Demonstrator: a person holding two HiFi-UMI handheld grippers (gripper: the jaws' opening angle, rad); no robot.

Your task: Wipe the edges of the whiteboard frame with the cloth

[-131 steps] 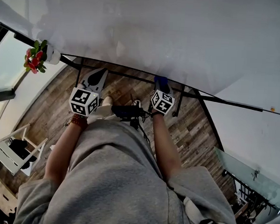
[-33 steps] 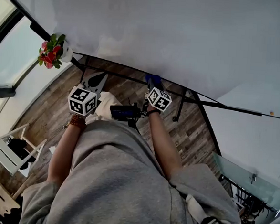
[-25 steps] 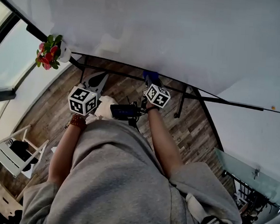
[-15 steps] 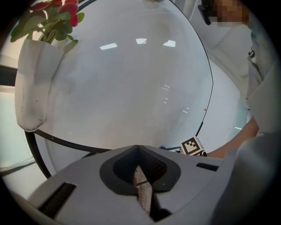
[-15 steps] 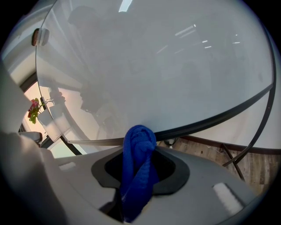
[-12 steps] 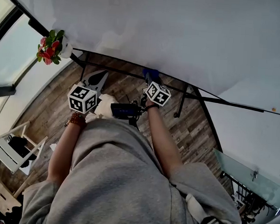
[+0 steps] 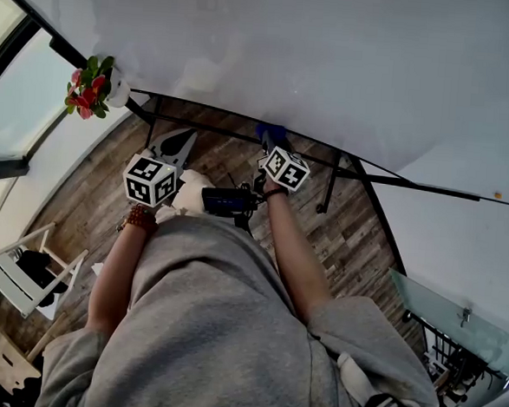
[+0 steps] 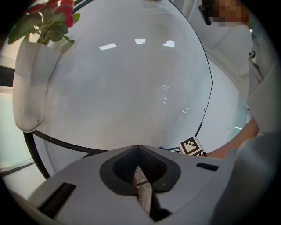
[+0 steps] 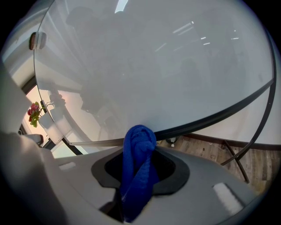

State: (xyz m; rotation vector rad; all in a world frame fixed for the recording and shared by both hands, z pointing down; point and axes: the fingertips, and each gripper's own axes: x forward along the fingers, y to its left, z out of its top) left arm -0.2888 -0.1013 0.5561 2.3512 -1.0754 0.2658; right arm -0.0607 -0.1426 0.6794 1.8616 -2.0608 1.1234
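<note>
The whiteboard [image 7: 316, 63] fills the top of the head view; its black bottom frame [image 7: 387, 178] runs across below it. My right gripper [image 7: 276, 148] is shut on a blue cloth [image 7: 271, 135], which sits right at the bottom frame, left of the stand leg. In the right gripper view the cloth [image 9: 138, 162] bulges out between the jaws, just under the black frame [image 9: 210, 118]. My left gripper [image 7: 183, 137] hangs below the frame to the left, shut with nothing in it. In its own view the left gripper [image 8: 138, 151] points at the board [image 8: 131, 88].
A white vase of red flowers [image 7: 89, 87] hangs at the board's left end, close to the left gripper [image 8: 30, 88]. A black stand leg [image 7: 330, 182] stands on the wooden floor [image 7: 356, 240]. A white chair [image 7: 15, 277] is at lower left and glass furniture [image 7: 438, 315] at lower right.
Since five seconds ago the right gripper has slid the cloth leftwards along the bottom frame, away from the stand leg. Over the last second it barely shifts. The left gripper stays put.
</note>
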